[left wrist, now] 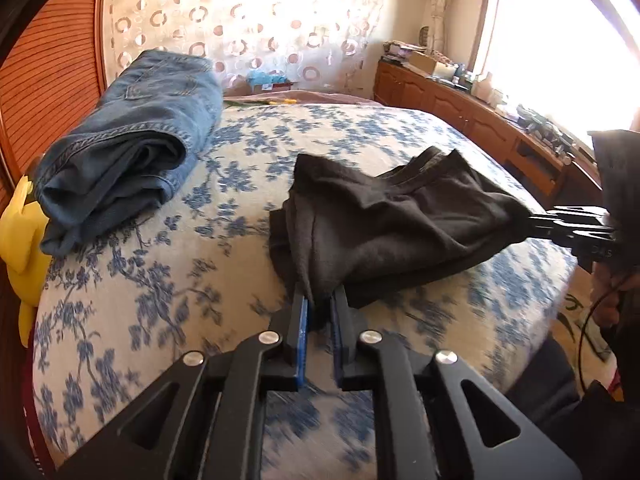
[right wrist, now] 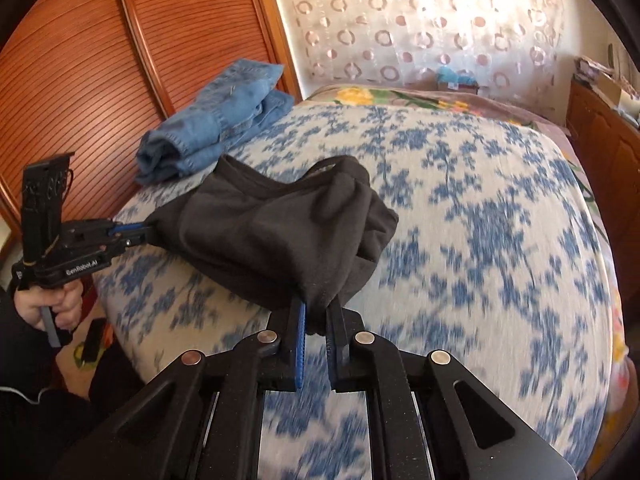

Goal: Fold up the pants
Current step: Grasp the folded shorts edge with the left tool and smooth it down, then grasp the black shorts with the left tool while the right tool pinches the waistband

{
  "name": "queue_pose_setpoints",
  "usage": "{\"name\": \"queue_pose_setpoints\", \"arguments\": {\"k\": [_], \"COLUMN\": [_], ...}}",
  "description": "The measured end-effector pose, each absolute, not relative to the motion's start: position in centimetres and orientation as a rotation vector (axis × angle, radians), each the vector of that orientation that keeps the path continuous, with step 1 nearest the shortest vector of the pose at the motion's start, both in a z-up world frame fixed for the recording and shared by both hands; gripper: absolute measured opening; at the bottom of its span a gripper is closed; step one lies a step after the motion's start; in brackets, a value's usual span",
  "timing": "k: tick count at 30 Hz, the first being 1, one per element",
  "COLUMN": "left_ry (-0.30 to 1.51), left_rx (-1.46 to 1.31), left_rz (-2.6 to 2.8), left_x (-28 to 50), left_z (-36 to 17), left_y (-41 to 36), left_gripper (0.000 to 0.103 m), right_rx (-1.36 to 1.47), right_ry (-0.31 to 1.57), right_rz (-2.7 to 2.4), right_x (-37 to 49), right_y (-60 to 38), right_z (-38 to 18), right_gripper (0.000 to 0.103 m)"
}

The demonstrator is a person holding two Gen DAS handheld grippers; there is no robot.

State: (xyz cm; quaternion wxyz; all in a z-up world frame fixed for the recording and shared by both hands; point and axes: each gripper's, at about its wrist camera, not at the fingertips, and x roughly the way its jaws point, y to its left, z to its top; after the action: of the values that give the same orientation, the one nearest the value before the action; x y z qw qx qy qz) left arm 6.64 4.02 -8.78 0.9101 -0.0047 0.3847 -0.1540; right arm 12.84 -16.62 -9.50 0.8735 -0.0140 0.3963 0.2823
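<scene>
In the left wrist view the left tongs sit at 6 o'clock, clamped on a bunched corner of the black pants. The right tongs enter at 3 o'clock, pinching the opposite corner. The right wrist view mirrors this: the right tongs grip the black pants at 6 o'clock, and the left tongs hold them at 9 o'clock, with a hand on the handle, seen only here. The pants hang slack between both, over the blue-flowered bed. Farther off, folded jeans lie at 10 o'clock. Only the left view shows the bright window at 2 o'clock.
</scene>
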Motion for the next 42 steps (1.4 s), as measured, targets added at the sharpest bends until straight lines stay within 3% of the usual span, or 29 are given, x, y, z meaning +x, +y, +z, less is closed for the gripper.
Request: {"name": "queue_pose_setpoints", "arguments": {"k": [3, 5, 7, 11, 14, 21, 23, 25, 27, 29, 31, 33, 40, 42], "left_ry": [0.782, 0.771, 0.759, 0.76, 0.769, 0.806, 0.823, 0.84, 0.848, 0.842, 0.829, 0.811, 0.794, 0.798], "left_rx": [0.023, 0.025, 0.026, 0.011, -0.003, 0.018, 0.014, 0.005, -0.003, -0.009, -0.013, -0.028, -0.033, -0.049], "left_rz": [-0.293, -0.306, -0.307, -0.299, -0.291, -0.29, -0.291, -0.296, -0.302, -0.313, -0.301, -0.288, -0.267, -0.274], "left_x": [5.9, 5.5, 5.5, 6.8, 7.9, 11.2, 11.9, 12.3, 12.3, 12.0, 11.5, 11.1, 10.7, 10.8], "left_z": [-8.1, -7.6, -7.2, -7.0, -7.6, -9.1, -9.5, -9.8, -10.0, -10.0, -9.8, -9.5, -9.2, -9.1], "left_y": [3.4, 3.3, 3.3, 3.3, 3.3, 2.4, 2.4, 2.5, 2.7, 2.8, 3.0, 3.4, 4.1, 4.2], "left_gripper": [0.018, 0.037, 0.043, 0.044, 0.044, 0.044, 0.035, 0.033, 0.023, 0.004, 0.003, 0.003, 0.004, 0.01], "right_rx": [-0.026, -0.033, -0.046, -0.051, -0.055, -0.034, -0.034, -0.025, -0.014, -0.019, -0.006, 0.032, 0.058, 0.019], "right_ry": [0.825, 0.809, 0.795, 0.757, 0.729, 0.711, 0.721, 0.731, 0.755, 0.762, 0.764, 0.749, 0.712, 0.73], "right_rz": [0.581, 0.567, 0.558, 0.54, 0.534, 0.536, 0.526, 0.526, 0.516, 0.516, 0.521, 0.524, 0.485, 0.489], "right_x": [11.5, 10.9, 10.7, 11.0, 11.7, 15.0, 16.2, 17.3, 18.4, 19.0, 19.3, 19.6, 20.3, 20.2], "right_y": [-16.8, -16.9, -16.9, -17.1, -17.0, -16.1, -15.8, -15.6, -15.5, -15.4, -15.5, -15.9, -16.1, -15.4], "right_z": [-9.2, -8.7, -8.1, -7.2, -7.1, -8.5, -9.0, -9.4, -9.8, -9.9, -9.8, -9.4, -8.7, -9.0], "right_gripper": [0.009, 0.012, 0.019, 0.028, 0.043, 0.045, 0.045, 0.045, 0.045, 0.041, 0.013, 0.004, 0.005, 0.01]}}
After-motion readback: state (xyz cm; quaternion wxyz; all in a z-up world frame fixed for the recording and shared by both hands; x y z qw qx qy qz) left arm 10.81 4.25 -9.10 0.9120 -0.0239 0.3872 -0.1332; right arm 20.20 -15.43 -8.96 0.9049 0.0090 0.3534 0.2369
